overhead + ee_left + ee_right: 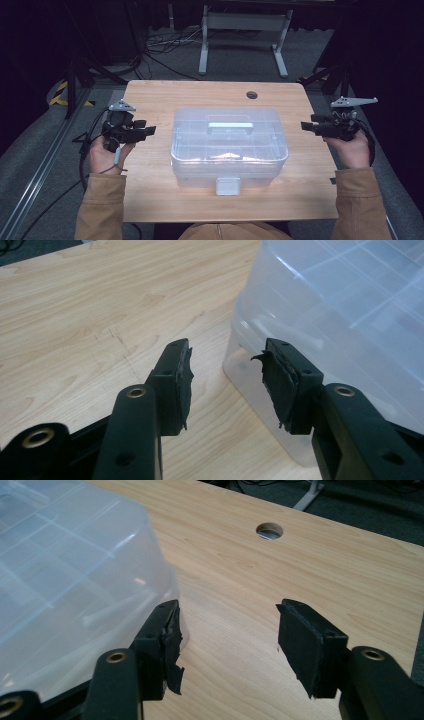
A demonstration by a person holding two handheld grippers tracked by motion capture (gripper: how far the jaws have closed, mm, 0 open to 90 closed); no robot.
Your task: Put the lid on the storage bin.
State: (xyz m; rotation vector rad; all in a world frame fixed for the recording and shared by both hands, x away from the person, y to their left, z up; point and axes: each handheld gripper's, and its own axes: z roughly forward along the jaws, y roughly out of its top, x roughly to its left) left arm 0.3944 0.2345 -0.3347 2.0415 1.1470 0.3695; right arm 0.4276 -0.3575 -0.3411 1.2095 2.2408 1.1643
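Observation:
A clear plastic storage box [230, 145] with a closed lid, a top handle [230, 125] and a front latch [228, 186] stands in the middle of the wooden table [150, 100]. My left gripper [150, 131] hovers to the left of the box, pointing toward it, open. In the left gripper view its jaws [227, 375] stand apart with nothing between them, close to the box's corner [340, 315]. My right gripper [305, 126] is held off the box's right side, open. Its jaws [227, 630] are empty, with the box wall [65, 570] beside the left jaw.
A round cable hole [251, 94] [269, 530] sits near the table's far edge. Behind the table stand a grey metal frame [245, 35] and loose cables on the floor. Bare wood lies on both sides of the box.

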